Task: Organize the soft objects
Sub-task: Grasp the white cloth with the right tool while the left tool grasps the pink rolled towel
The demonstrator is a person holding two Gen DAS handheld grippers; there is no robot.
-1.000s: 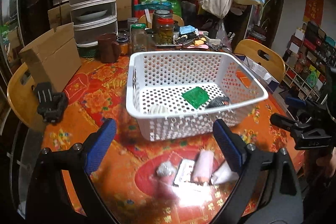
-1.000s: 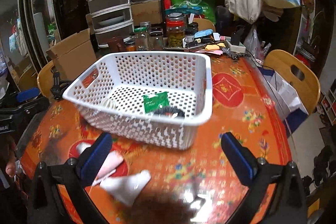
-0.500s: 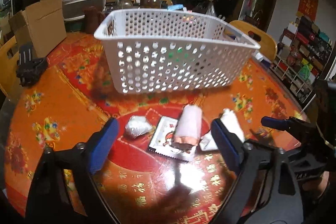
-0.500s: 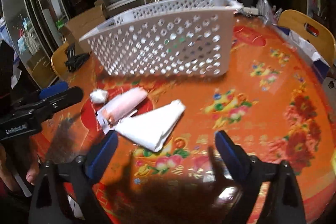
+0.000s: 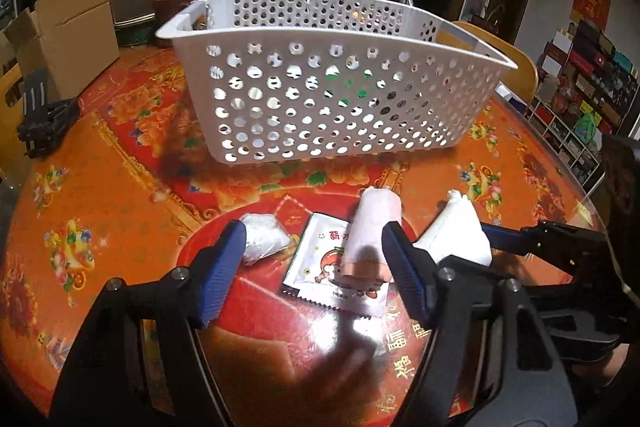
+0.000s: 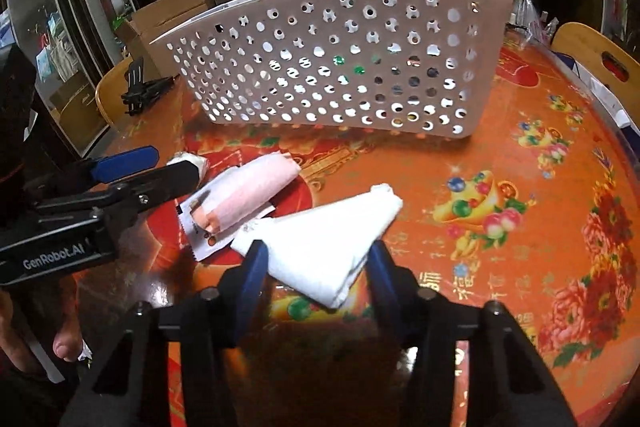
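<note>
Left gripper [image 5: 314, 269] jaws closing round pink roll [image 5: 370, 227], lower centre | right gripper [image 6: 316, 267] jaws closing round folded white cloth [image 6: 332, 243] | both soft, light: pinch mid-body

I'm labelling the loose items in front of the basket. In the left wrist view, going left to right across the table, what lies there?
Crumpled white wad → printed sachet → pink roll lying across the sachet's right part → folded white cloth.

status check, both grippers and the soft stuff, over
Left gripper closing around pink roll on the snack packet. Right gripper closing around folded white cloth. Neither clamped yet. White basket behind, path clear.
</note>
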